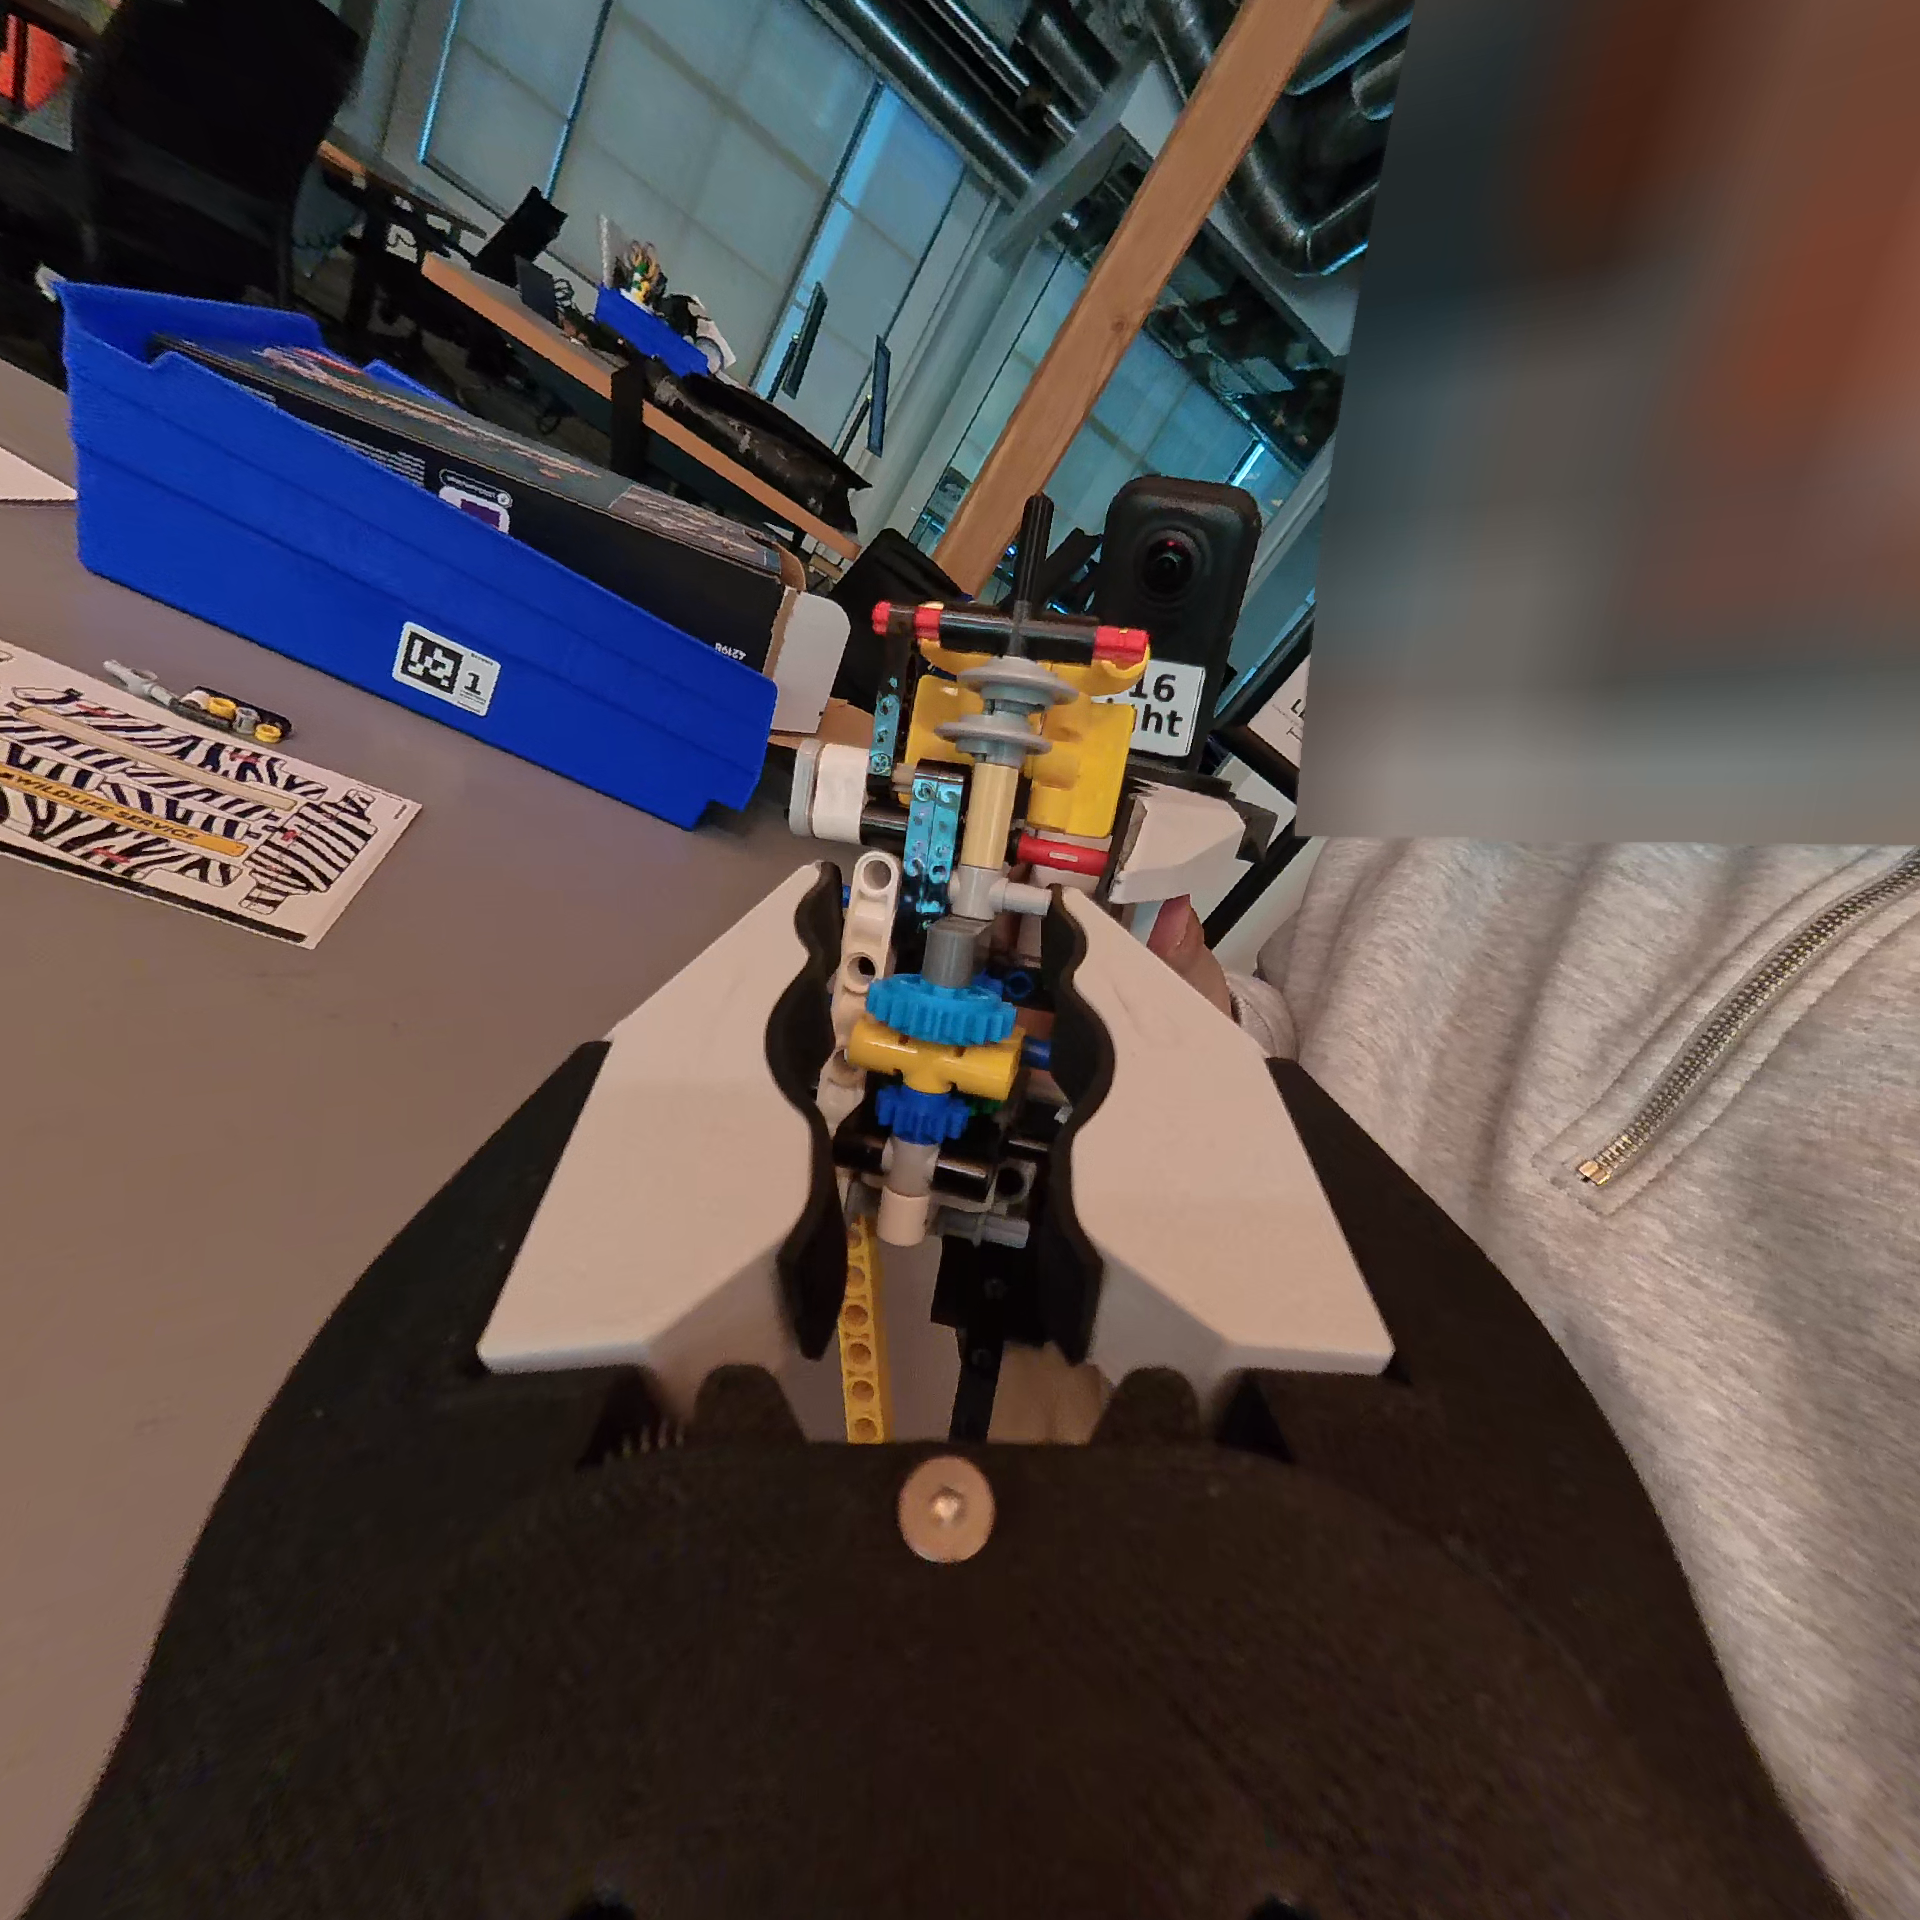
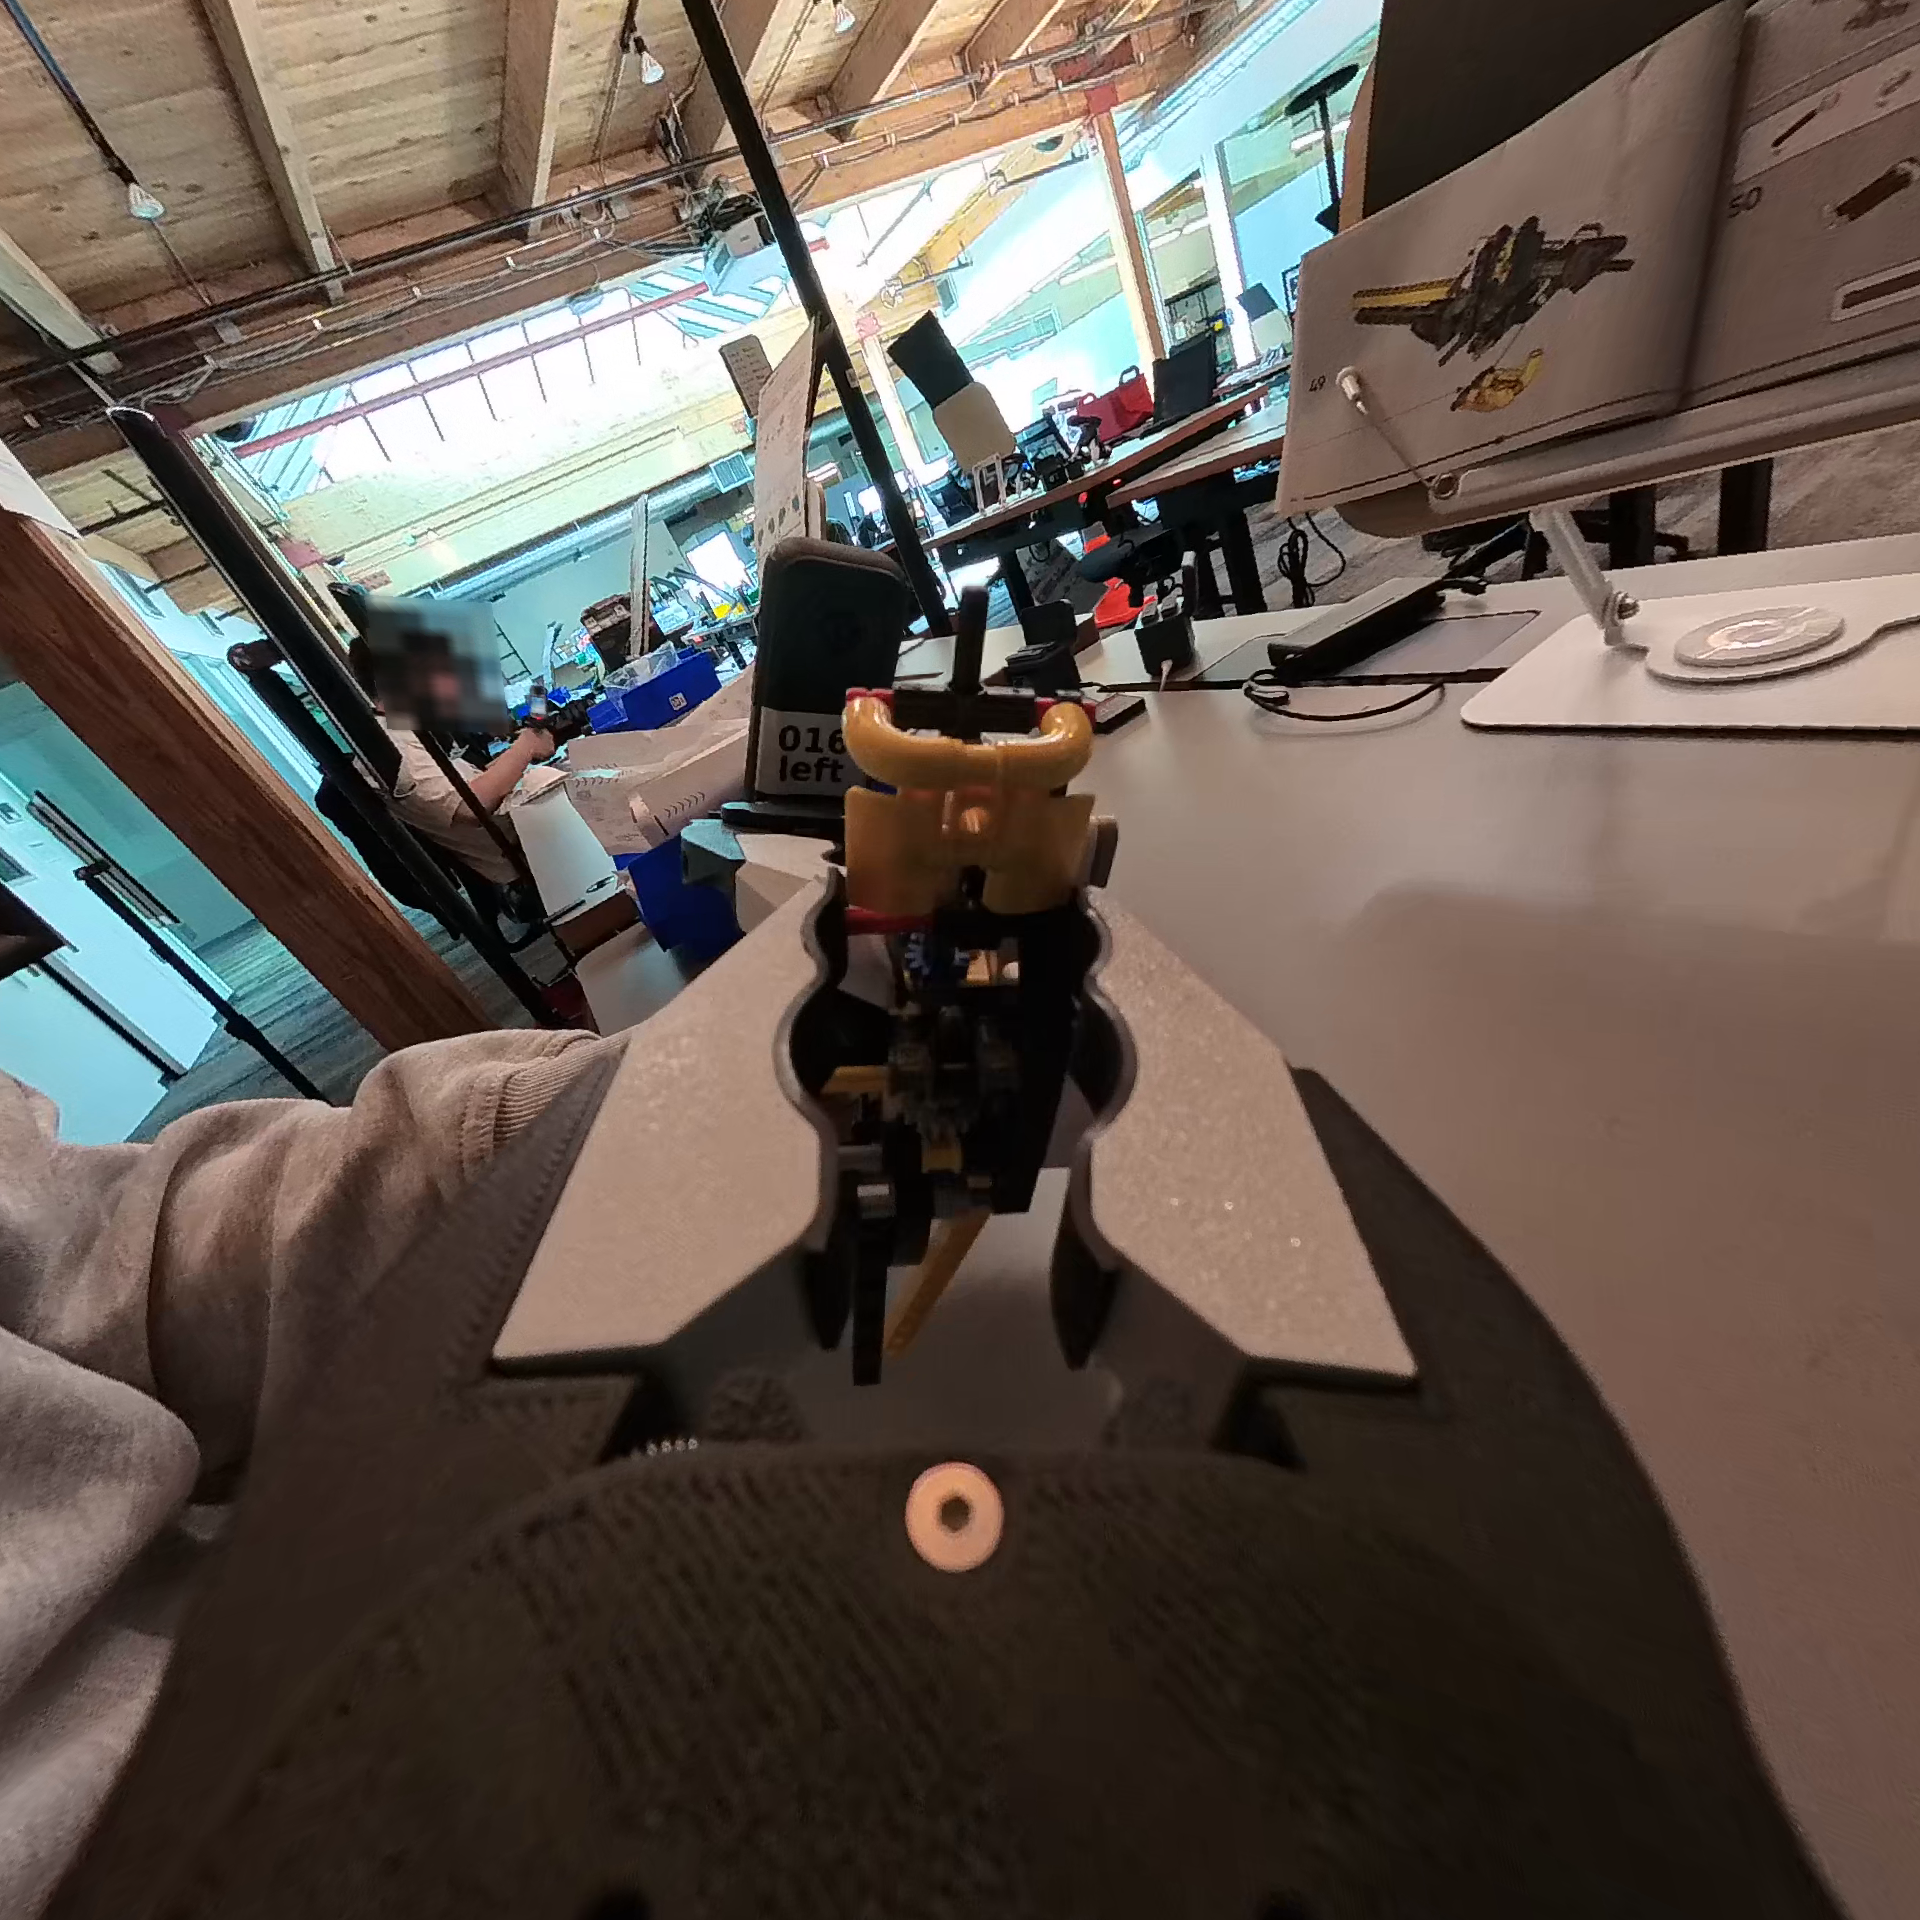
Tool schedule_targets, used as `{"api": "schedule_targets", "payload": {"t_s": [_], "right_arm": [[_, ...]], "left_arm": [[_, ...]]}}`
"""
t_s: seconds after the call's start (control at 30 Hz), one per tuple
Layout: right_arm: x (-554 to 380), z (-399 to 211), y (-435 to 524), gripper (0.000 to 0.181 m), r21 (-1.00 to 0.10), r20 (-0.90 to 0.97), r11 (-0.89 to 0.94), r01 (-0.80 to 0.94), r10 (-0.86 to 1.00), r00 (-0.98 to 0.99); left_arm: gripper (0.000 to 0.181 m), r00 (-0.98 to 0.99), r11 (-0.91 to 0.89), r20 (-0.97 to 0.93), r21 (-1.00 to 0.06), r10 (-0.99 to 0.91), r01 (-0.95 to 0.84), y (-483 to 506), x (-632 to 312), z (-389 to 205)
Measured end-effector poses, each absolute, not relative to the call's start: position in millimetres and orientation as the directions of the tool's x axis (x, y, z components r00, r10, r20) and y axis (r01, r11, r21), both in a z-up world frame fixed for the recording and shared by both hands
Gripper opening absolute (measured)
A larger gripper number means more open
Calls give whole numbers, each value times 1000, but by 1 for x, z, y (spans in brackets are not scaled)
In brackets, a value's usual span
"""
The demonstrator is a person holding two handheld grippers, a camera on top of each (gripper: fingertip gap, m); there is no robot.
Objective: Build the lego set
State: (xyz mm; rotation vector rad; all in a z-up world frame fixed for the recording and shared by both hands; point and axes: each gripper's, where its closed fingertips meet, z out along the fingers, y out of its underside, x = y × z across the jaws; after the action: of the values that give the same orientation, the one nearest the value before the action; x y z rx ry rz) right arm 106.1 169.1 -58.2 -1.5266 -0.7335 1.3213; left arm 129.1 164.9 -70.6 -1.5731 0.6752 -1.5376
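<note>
Lego model: a part-built assembly held up above the table, gripped from two opposite sides at once; it stands upright between both pairs of fingers.
Model, left wrist view: blue gears on a grey and tan shaft, a yellow connector below them, a long yellow beam running down toward the gripper's base, a black axle sticking out of the top.
Model, right wrist view: a yellow curved piece crowns it, black parts fill the lower half, the same black axle rises above.
Left gripper: grey fingers clenched on the model's lower half, black pads pressed to both flanks.
Right gripper: fingers likewise clamped on the model, from the far side; in the left wrist view its fingertip shows just behind the model.
Sleeve: light grey fabric just left of the model in the right wrist view; a zipped grey top sits right of the model in the left wrist view.
Table: grey, under and around the model.
Sticker sheet: zebra-striped, flat on the table left of the model, with a few small loose parts just beyond it.
Blue bin: behind-left of the model, a dark box lying in it.
Instruction booklet: open on a white stand, far right of the model.
Person: seated far behind-left of the model in the right wrist view.
</note>
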Motion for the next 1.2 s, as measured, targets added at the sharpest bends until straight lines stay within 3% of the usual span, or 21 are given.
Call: {"api": "schedule_targets", "payload": {"t_s": [0.43,0.6,0.8,0.9,1.0,1.2], "right_arm": [[108,-58,171,41,-921,-387,-359,-153,890,240],[116,-64,178,65,-917,-394,-364,-161,885,247],[144,-91,200,64,-915,-397,-348,-202,860,319],[154,-102,211,60,-895,-443,-386,-224,834,329],[162,-102,216,57,-871,-484,-414,-263,814,321],[181,-99,226,57,-865,-498,-414,-284,782,376]], "left_arm": [[35,119,-535,557,-827,-822,172,166,130,-72],[35,192,-532,557,-830,-808,169,175,117,-73],[35,462,-557,461,-826,-758,-89,201,80,-88],[35,570,-569,318,-749,-757,-338,212,63,-107],[35,636,-588,171,-609,-753,-532,227,49,-132],[35,608,-622,192,-437,-770,-649,228,72,-172]]}}
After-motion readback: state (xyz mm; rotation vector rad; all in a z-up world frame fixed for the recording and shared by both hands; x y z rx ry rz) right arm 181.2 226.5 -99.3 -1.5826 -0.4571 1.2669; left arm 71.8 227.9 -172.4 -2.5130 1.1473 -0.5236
